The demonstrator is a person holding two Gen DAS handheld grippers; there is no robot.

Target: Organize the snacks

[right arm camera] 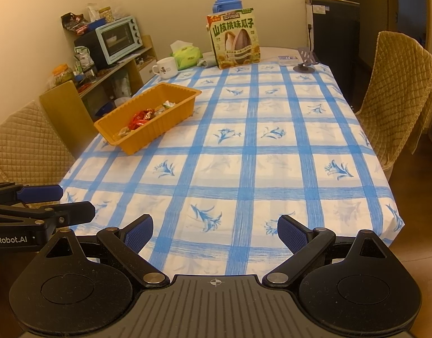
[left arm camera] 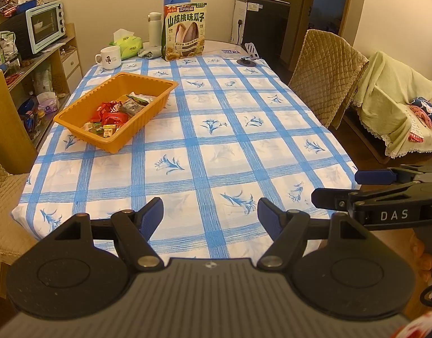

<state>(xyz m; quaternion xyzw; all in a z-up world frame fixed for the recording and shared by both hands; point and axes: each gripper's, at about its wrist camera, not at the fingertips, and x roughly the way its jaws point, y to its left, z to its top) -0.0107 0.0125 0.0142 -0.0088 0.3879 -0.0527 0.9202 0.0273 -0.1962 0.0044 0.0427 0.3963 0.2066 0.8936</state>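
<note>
Where it stands upright, the seed bag (left arm camera: 184, 32) reads "山核桃味瓜子".

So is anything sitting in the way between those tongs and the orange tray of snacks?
Nothing visible. Only bare checked tablecloth lies between the open, empty left tongs and right tongs and the orange tray. The mug and seed bag stand beyond it.

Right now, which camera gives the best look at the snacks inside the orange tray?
The left wrist view: it looks down into the orange tray, so the snacks show plainly, red wrappers among them. The right wrist view sees the tray from lower, and its near wall hides most of the snacks.
</note>
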